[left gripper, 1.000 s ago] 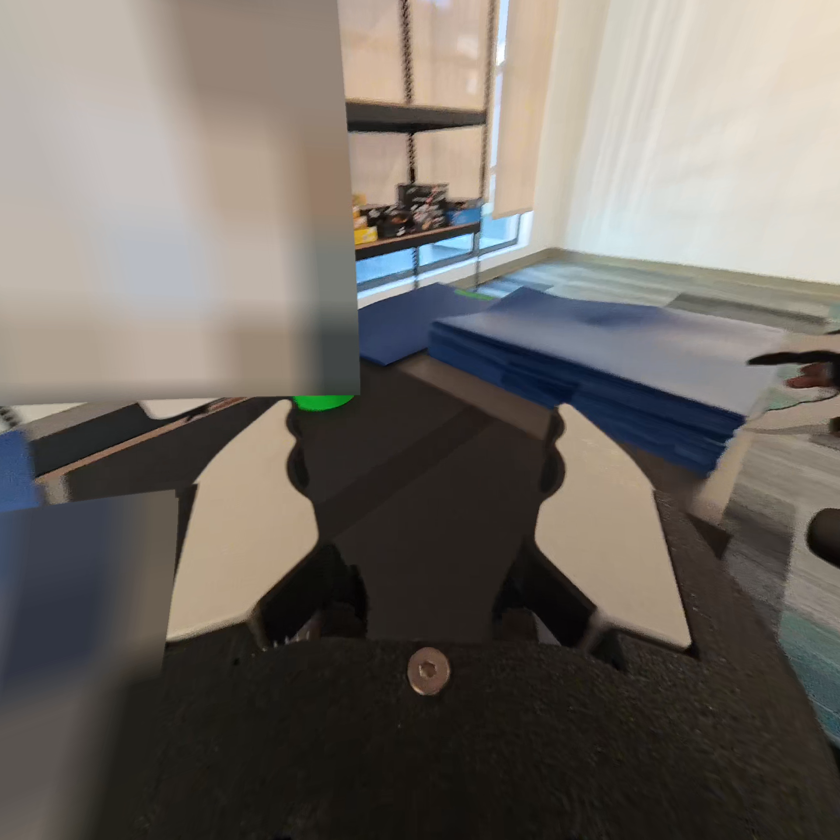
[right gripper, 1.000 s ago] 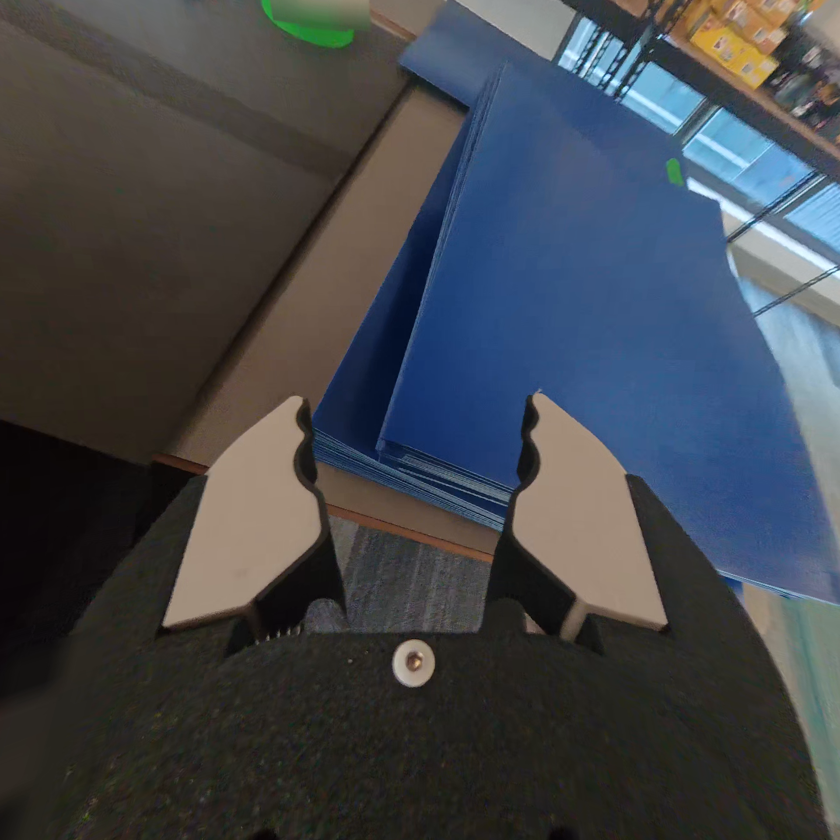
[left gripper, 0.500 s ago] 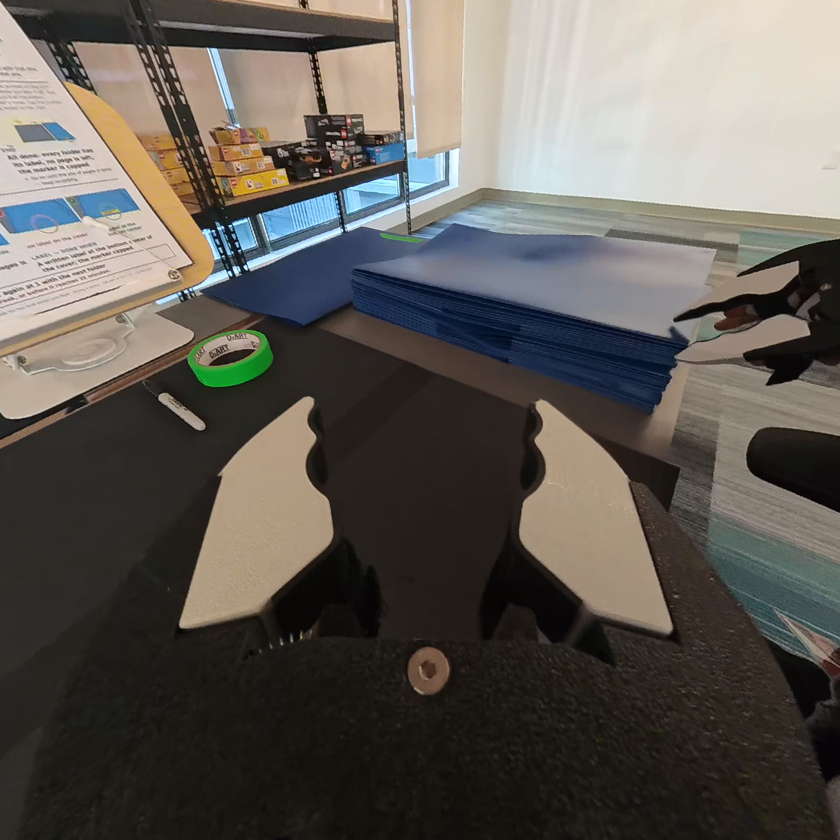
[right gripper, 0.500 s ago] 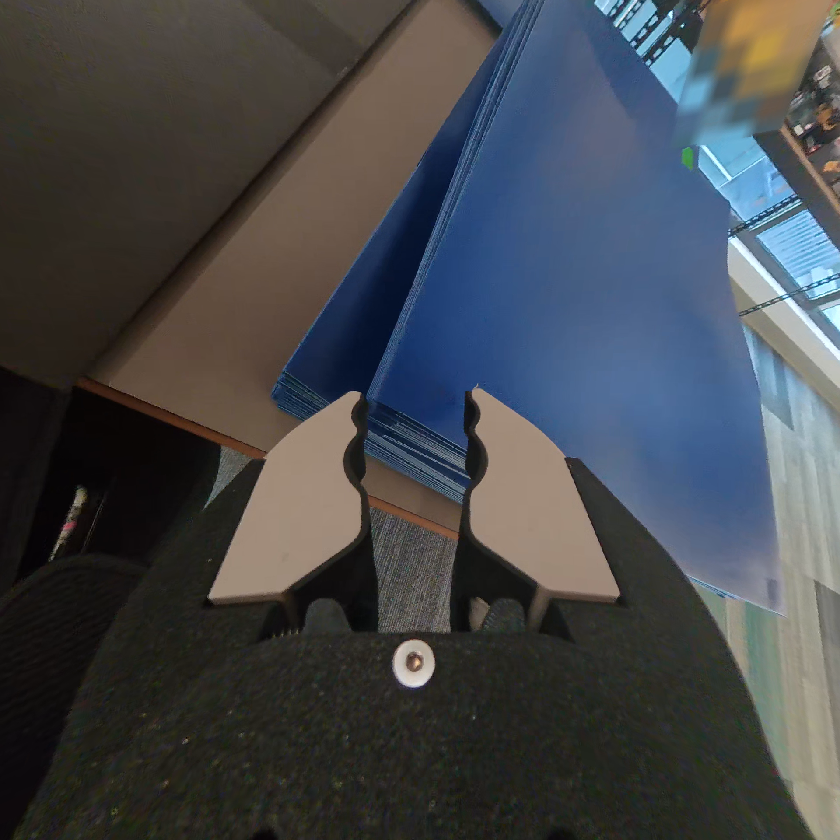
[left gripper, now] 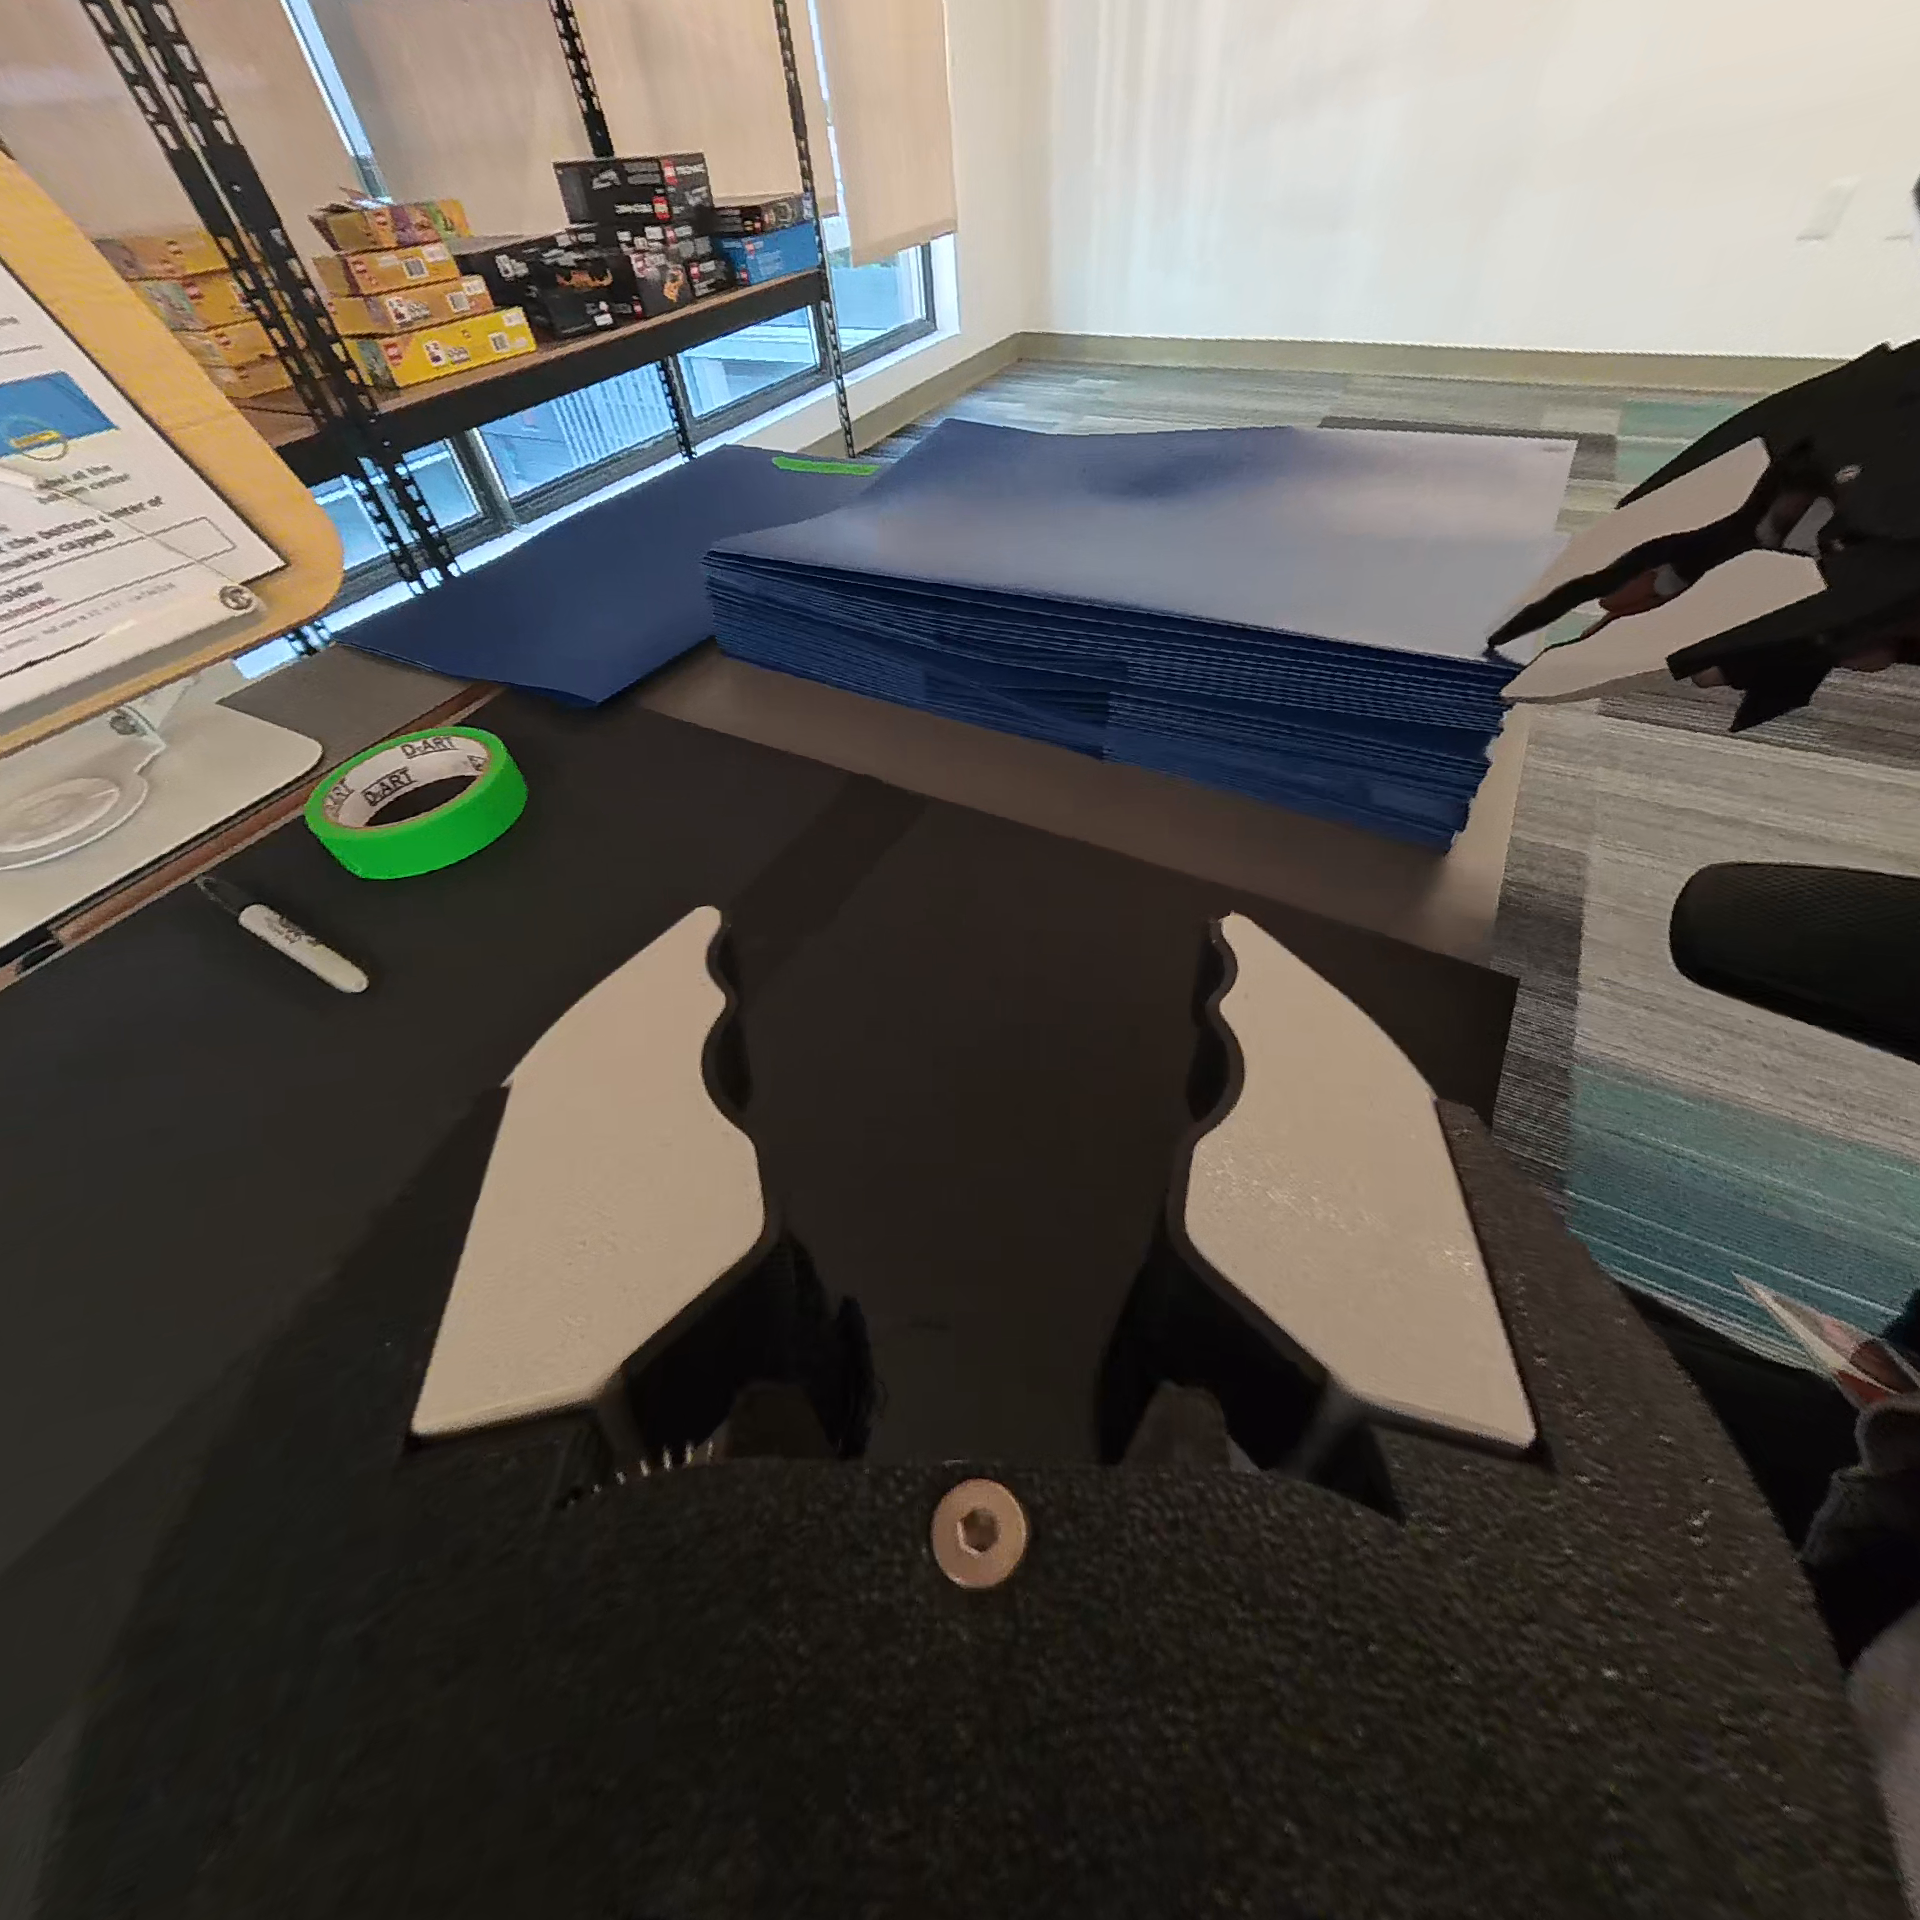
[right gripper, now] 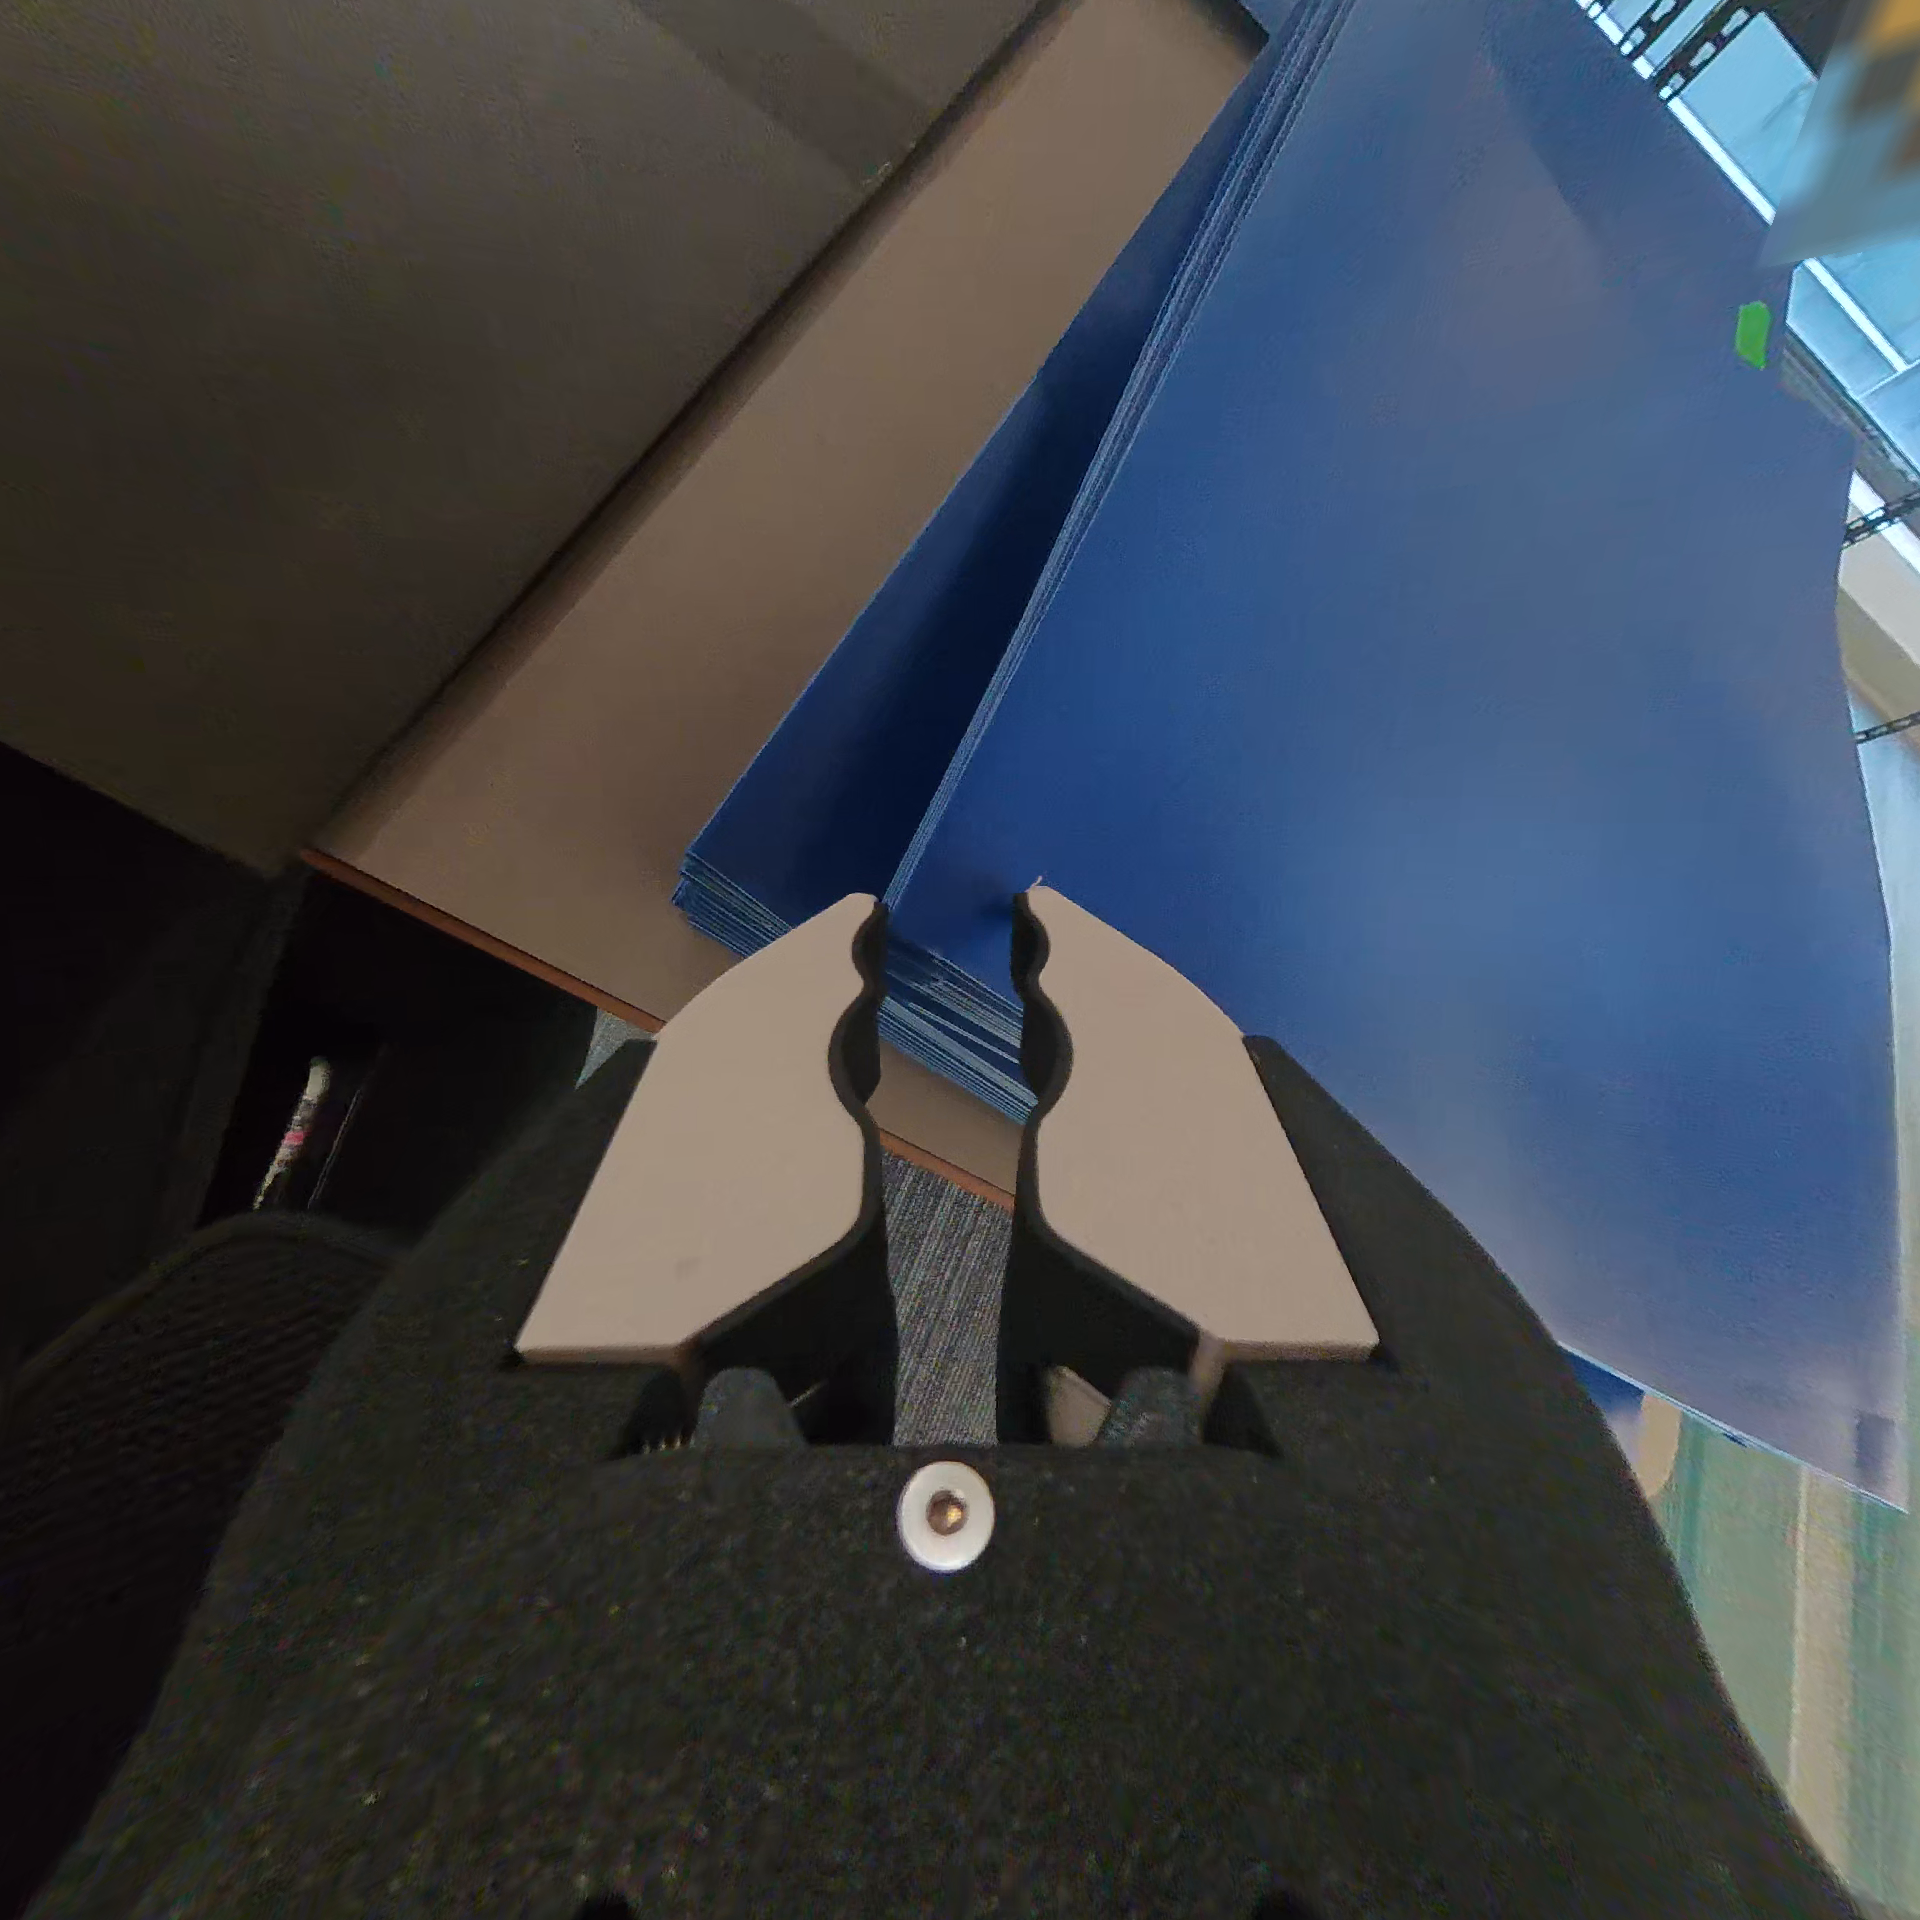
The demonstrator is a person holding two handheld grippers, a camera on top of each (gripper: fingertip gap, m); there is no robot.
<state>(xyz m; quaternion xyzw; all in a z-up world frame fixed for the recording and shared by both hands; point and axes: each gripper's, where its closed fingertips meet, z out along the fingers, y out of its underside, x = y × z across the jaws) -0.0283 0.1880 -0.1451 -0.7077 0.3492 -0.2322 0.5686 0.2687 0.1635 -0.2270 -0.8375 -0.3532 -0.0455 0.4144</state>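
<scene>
A thick stack of blue sheets (left gripper: 1143,520) lies on the table's far right corner; it also shows in the right wrist view (right gripper: 1403,727). My right gripper (right gripper: 951,904) is narrowed but has a gap; its tips straddle the near corner of the top few sheets. In the left wrist view it (left gripper: 1501,665) shows one tip above and one tip below that corner. My left gripper (left gripper: 966,920) is open and empty, over the black mat (left gripper: 935,852), short of the stack.
A green tape roll (left gripper: 416,800) and a marker (left gripper: 286,935) lie at the left on the mat. A single blue sheet (left gripper: 592,603) lies behind them. A stand with a printed page (left gripper: 104,520) is at far left, shelves with boxes (left gripper: 520,291) behind. A black chair arm (left gripper: 1808,956) is at right. Spacing between my two grippers at the tips: around 30 cm.
My right gripper has moved in to the stack's corner and its jaws have narrowed around the top sheets. My left gripper has swung to face the table and stayed open.
</scene>
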